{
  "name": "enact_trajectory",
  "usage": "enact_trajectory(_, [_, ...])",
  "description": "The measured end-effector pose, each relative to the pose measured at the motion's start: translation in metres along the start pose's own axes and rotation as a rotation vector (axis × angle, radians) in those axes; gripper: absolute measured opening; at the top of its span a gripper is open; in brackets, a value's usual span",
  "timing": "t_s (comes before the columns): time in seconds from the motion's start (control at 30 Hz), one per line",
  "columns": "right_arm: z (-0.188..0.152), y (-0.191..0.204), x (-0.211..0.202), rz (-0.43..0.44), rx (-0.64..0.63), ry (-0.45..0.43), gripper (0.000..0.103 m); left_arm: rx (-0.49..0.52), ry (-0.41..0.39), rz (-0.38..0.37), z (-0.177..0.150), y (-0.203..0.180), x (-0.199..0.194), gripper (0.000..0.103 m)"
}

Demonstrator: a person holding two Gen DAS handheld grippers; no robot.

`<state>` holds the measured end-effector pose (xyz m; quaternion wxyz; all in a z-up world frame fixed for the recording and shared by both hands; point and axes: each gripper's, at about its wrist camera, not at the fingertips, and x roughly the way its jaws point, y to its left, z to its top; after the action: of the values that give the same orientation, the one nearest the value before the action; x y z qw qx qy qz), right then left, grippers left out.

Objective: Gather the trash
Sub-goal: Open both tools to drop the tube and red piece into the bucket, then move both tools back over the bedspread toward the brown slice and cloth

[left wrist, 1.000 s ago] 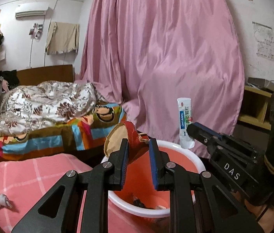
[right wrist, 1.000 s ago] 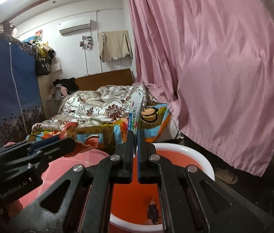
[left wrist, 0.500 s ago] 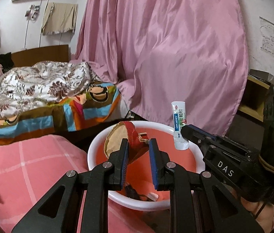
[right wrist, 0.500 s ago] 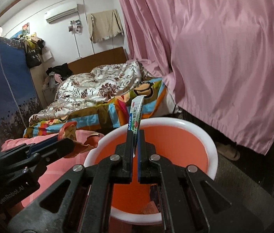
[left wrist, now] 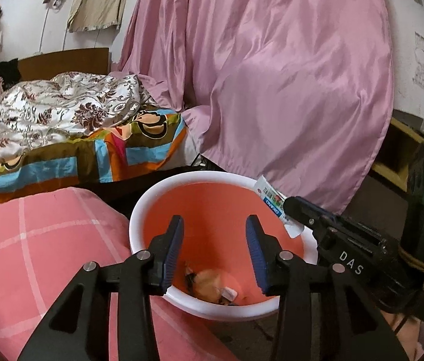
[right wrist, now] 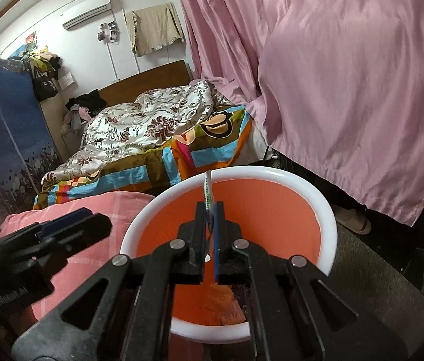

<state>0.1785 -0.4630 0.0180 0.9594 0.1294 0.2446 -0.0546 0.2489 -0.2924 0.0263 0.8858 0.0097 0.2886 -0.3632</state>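
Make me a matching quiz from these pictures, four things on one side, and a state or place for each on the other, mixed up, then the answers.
Things:
1. left gripper
2. right gripper
3. bin
4. quilt

States or places:
A. on the bed
B. shut on the tube
C. jaws just opened, nothing between them
D. trash at its bottom

Pairs: 1-C, 2-B, 3-D, 4-A

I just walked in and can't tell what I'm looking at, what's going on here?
A person is collecting trash with two handheld grippers over an orange bin. The left gripper has just been opening and holds nothing now; trash lies at the bin's bottom. The right gripper is shut on a flattened tube above the bin.
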Motion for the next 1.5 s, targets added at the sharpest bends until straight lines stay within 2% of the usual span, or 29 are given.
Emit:
enact_trajectory(0.2, [0.0,0.003,0.001,-0.002,0.002,0.011,0.014,-0.029,-0.02,0.032,0.003,0.006,-0.01,0.037])
enact_trajectory(0.3, [0.0,0.004,0.002,0.001,0.003,0.011,0.019,-0.039,-0.034,0.051,0.003,0.009,-0.017,0.038])
enact_trajectory(0.37, [0.001,0.006,0.002,0.002,0.002,0.009,0.03,-0.046,-0.043,0.066,0.003,0.013,-0.023,0.038])
enact_trajectory(0.53, [0.001,0.016,0.002,0.014,0.002,-0.009,0.047,-0.072,-0.074,0.102,0.004,0.023,-0.039,0.043])
enact_trajectory(0.7, [0.006,0.028,-0.008,0.037,-0.003,-0.08,0.068,-0.093,-0.119,0.151,0.005,0.034,-0.06,0.047])
enact_trajectory(0.77, [0.008,0.033,-0.014,0.051,-0.006,-0.119,0.082,-0.099,-0.141,0.172,0.005,0.039,-0.071,0.053])
enact_trajectory(0.97, [0.012,0.055,-0.034,0.092,-0.007,-0.253,0.103,-0.125,-0.222,0.245,0.004,0.056,-0.104,0.071])
enact_trajectory(1.0, [0.013,0.059,-0.037,0.092,-0.007,-0.269,0.103,-0.131,-0.24,0.254,0.003,0.059,-0.11,0.082])
enact_trajectory(1.03, [0.013,0.061,-0.039,0.1,-0.006,-0.284,0.103,-0.136,-0.255,0.261,0.003,0.061,-0.115,0.088])
enact_trajectory(1.23, [0.012,0.086,-0.054,0.193,-0.02,-0.377,0.103,-0.158,-0.333,0.331,-0.001,0.077,-0.15,0.089])
enact_trajectory(1.33, [0.011,0.102,-0.062,0.221,-0.04,-0.425,0.103,-0.159,-0.368,0.384,-0.005,0.082,-0.169,0.097])
enact_trajectory(1.5, [0.005,0.129,-0.08,0.277,-0.079,-0.521,0.103,-0.161,-0.427,0.461,-0.019,0.092,-0.201,0.097])
